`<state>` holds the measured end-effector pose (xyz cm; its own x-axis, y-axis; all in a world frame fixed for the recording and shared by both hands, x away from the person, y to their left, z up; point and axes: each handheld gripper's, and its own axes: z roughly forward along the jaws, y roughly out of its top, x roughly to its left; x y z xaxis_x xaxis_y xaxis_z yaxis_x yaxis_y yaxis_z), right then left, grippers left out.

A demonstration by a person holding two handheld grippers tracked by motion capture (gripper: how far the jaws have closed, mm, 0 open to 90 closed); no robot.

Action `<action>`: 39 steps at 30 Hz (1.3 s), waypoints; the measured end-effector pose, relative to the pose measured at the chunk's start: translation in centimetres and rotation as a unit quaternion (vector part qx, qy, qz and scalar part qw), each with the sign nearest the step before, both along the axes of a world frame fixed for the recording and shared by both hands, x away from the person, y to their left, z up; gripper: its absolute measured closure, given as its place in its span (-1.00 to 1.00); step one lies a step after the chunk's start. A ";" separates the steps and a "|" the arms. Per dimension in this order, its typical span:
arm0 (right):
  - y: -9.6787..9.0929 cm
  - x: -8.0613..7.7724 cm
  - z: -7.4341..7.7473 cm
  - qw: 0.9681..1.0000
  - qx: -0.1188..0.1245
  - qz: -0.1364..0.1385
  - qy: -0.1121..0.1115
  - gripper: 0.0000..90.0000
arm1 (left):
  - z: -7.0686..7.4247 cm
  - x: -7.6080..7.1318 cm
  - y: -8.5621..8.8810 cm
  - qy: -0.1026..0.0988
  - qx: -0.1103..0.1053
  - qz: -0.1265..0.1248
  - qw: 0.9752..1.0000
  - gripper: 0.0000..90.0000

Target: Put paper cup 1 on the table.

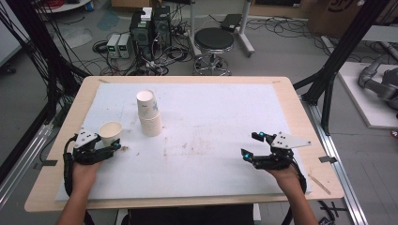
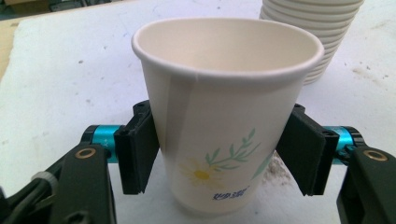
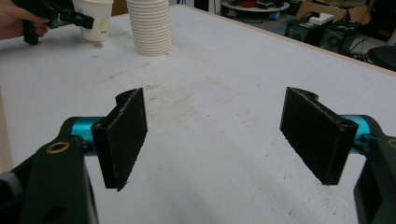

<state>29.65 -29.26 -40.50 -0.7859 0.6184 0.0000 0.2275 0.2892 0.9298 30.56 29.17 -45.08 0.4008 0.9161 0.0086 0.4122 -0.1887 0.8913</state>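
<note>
1. Near right: right gripper (image 1: 253, 145) sat idle over bare surface (image 1: 211, 140), jaws spread wide w/ nothing between them. Its own view showed just the stained white sheet past the pads (image 3: 122, 135). No part in the work at this point, as far as I could judge.

2. Near left: left gripper (image 1: 109, 144) was at the single paper cup (image 2: 219, 116). Jaws on both sides of the cup's lower wall; in the left gripper view the pads (image 2: 137, 147) looked to be touching the wall on each side, so pinching the cup, though lightly, since no dent showed in the wall.

3. Cup itself: upright, mouth up, empty inside, daisy print facing the camera. Its base looked to be on the surface near the left edge, not lifted yet.

4. Farther in, just right of the cup: stack of paper cups (image 1: 149, 115), upside down, standing apart from the single cup, not touching it.

5. Progress, my read: one cup already off the stack and gripped. Left to do: lift it and place it wherever it's meant to go; rest of stack untouched.
</note>
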 end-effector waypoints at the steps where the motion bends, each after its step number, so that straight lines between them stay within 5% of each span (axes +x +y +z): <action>1: 0.0 0.0 0.0 1.000 0.000 -0.001 -0.001 -0.47 | 0.0 -0.2 0.0 0.002 0.003 0.002 1.000 -0.25; 10: 0.1 -0.1 0.0 1.000 -0.001 0.003 0.002 -0.47 | -0.2 -0.5 0.4 0.018 -0.012 0.021 1.000 -0.34; 21: -0.1 -0.1 0.0 1.000 -0.001 0.000 0.002 -0.47 | 0.5 -1.9 0.8 -0.003 -0.048 0.022 0.999 -0.61; 25: -0.2 -0.1 0.1 1.000 0.000 0.000 -0.001 -0.47 | 1.1 -3.1 1.0 -0.026 -0.059 0.021 0.998 -0.63; 30: -0.3 -0.1 0.0 1.000 -0.002 -0.003 0.000 -0.47 | 2.5 -4.7 1.0 -0.090 -0.080 0.020 0.993 -0.63; 34: -0.4 -0.1 -0.1 1.000 -0.005 -0.008 0.004 -0.47 | 3.7 -5.2 0.4 -0.142 -0.102 0.005 0.985 -0.64; 39: -0.5 0.0 -0.2 1.000 -0.006 -0.012 0.010 -0.47 | 4.7 -5.4 -0.8 -0.170 -0.120 -0.017 0.978 -0.64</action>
